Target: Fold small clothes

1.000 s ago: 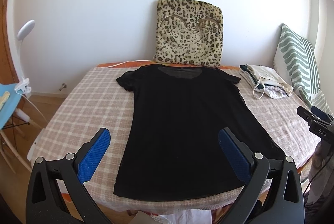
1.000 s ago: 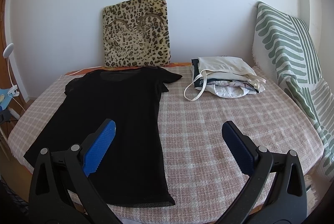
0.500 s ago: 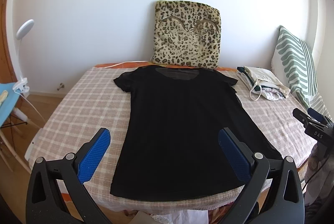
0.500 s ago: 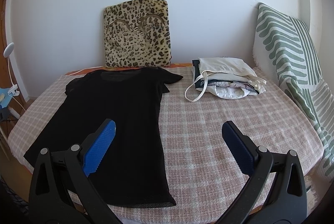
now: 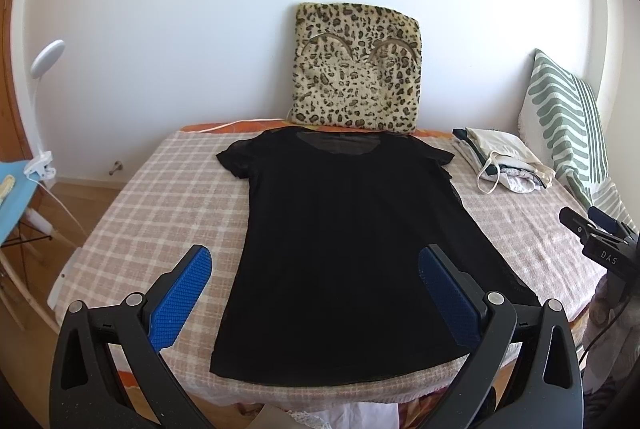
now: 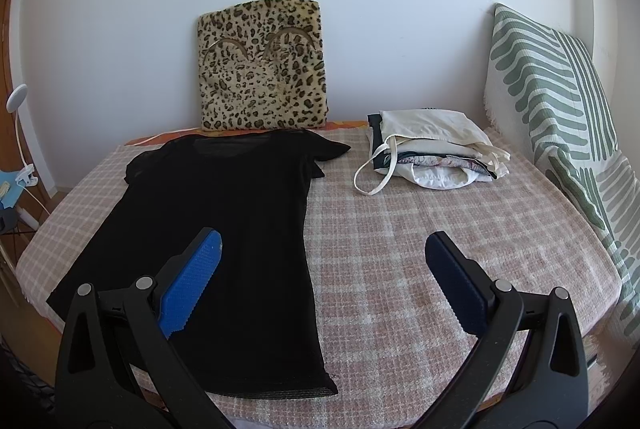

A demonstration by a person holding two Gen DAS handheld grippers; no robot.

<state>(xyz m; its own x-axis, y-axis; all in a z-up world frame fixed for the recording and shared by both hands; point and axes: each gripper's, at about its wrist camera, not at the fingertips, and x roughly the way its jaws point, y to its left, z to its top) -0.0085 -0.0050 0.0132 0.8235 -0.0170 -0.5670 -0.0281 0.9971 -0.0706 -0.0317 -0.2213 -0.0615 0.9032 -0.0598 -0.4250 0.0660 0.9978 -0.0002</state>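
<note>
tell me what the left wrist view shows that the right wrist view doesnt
Only the left wrist view shows the right gripper from the side and white cloth below the bed's near edge. Only the right wrist view shows the striped pillow at full height. Both show the black t-shirt lying flat, the leopard cushion and the folded pile.

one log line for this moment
phase: pre-grasp | black t-shirt: flat, unfolded on checked bedspread | left gripper: open | right gripper: open
</note>
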